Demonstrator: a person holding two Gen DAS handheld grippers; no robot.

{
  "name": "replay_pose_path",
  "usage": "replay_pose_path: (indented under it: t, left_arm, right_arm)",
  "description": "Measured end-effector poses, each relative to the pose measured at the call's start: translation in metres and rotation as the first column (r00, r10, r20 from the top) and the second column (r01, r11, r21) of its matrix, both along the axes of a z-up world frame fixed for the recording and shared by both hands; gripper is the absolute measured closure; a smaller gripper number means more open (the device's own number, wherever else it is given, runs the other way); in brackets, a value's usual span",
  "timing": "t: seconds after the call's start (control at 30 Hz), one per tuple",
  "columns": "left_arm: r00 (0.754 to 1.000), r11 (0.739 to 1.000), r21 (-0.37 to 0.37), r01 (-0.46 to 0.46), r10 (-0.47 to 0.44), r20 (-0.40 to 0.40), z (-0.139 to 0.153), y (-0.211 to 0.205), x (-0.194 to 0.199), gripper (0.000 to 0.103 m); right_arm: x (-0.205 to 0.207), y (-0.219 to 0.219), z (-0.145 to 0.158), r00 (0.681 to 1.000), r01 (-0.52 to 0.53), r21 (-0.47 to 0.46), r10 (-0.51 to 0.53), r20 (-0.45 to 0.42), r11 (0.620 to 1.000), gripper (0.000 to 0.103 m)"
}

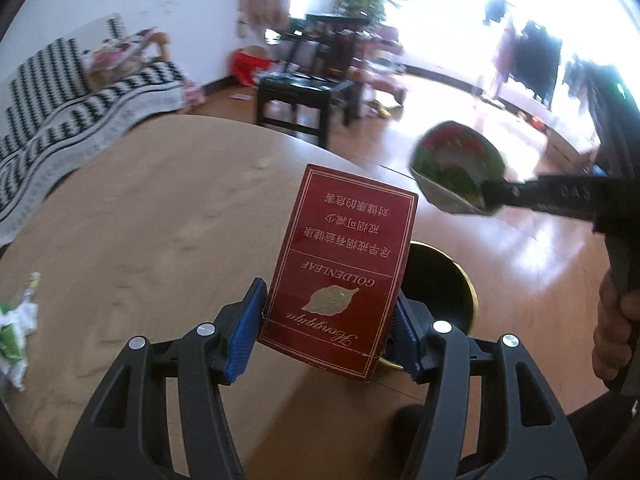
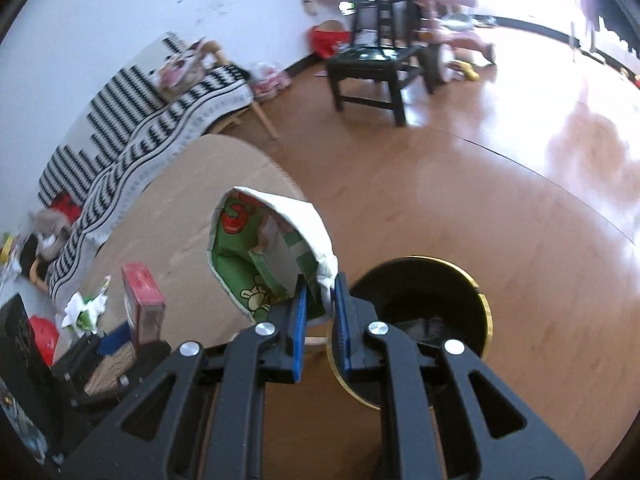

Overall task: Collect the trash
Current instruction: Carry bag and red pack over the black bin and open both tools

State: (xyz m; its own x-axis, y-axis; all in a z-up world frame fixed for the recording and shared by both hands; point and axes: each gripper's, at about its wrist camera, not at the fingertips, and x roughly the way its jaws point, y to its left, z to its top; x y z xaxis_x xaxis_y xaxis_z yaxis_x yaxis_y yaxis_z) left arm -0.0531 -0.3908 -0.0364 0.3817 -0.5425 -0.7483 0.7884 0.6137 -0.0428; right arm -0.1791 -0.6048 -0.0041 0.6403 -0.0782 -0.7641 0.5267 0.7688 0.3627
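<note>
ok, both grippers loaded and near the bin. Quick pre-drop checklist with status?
1. Left gripper shut on the red cigarette pack, pads on both sides: ok.
2. Right gripper shut on the green snack wrapper: ok.
3. Black bin mouth open, nothing covering it: ok.
4. Pack over the bin mouth: not ok, it looks to sit over the table edge with the bin just behind it.
5. Wrapper over the bin mouth: cannot tell, it hangs to the left of the bin in the right wrist view.
6. Table cleared: not ok, a crumpled wrapper remains.
</note>
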Motion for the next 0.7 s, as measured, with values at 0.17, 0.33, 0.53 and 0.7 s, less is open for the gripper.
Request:
replay_pose_path:
  t: [0.17,0.33,0.53,0.7]
  left_arm:
    - [0.996,0.996,0.034,0.086,-0.086,-0.024,-0.026,-0.037,-0.025,0.046]
    - [0.991,0.992,0.048,0.12,-0.116,-0.066,-0.043,-0.057,-0.028,0.046]
    - [0.988,0.991,0.043,0.129,-0.125,-0.088,-0.05,-0.072,-0.022,0.046]
    - [0.988,0.991,0.048,0.129,-0.124,-0.097,-0.054,-0.08,-0.021,0.046]
  right_arm:
    - [-0.021,-0.021,-0.017,0.998,0.052,0.014,-0.052,-0.045,0.999,0.089]
    - [-0.023,-0.03,-0.028,0.995,0.073,0.031,-0.071,-0.077,0.997,0.089]
    - [-0.028,-0.03,-0.029,0.993,0.087,0.039,-0.084,-0.086,0.995,0.089]
    - [-0.028,-0.028,-0.03,0.991,0.101,0.044,-0.097,-0.092,0.994,0.089]
